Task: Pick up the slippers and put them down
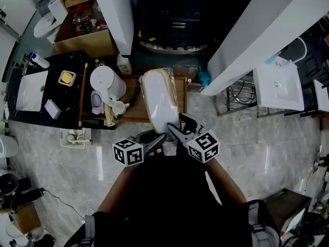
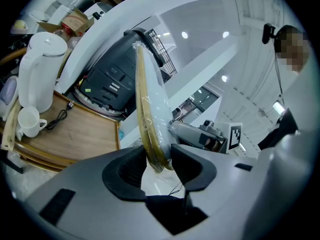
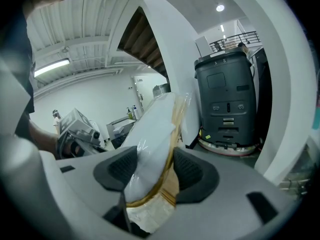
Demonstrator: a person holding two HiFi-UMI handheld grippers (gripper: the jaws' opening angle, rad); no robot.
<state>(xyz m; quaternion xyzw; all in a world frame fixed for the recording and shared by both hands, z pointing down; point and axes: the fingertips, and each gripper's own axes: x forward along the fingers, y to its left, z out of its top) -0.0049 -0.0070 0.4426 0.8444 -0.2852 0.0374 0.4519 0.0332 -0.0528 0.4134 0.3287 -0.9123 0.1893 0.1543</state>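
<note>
A pair of white slippers [image 1: 161, 101] wrapped in clear plastic, with a tan sole edge, is held up in front of me above the wooden tray [image 1: 133, 113]. My left gripper [image 1: 160, 138] is shut on the pack's near end from the left; in the left gripper view the slippers [image 2: 149, 104] stand edge-on between its jaws [image 2: 159, 165]. My right gripper [image 1: 175, 130] grips the same near end from the right; in the right gripper view the slippers [image 3: 156, 129] fill the gap between its pads [image 3: 153, 175].
A white kettle [image 1: 107, 83] and a white cup [image 1: 119, 107] stand at the tray's left. A black counter with a sink [image 1: 31, 89] lies further left. White beams [image 1: 259, 32] flank a black machine [image 1: 177, 19]. A white basin [image 1: 278, 84] is at the right.
</note>
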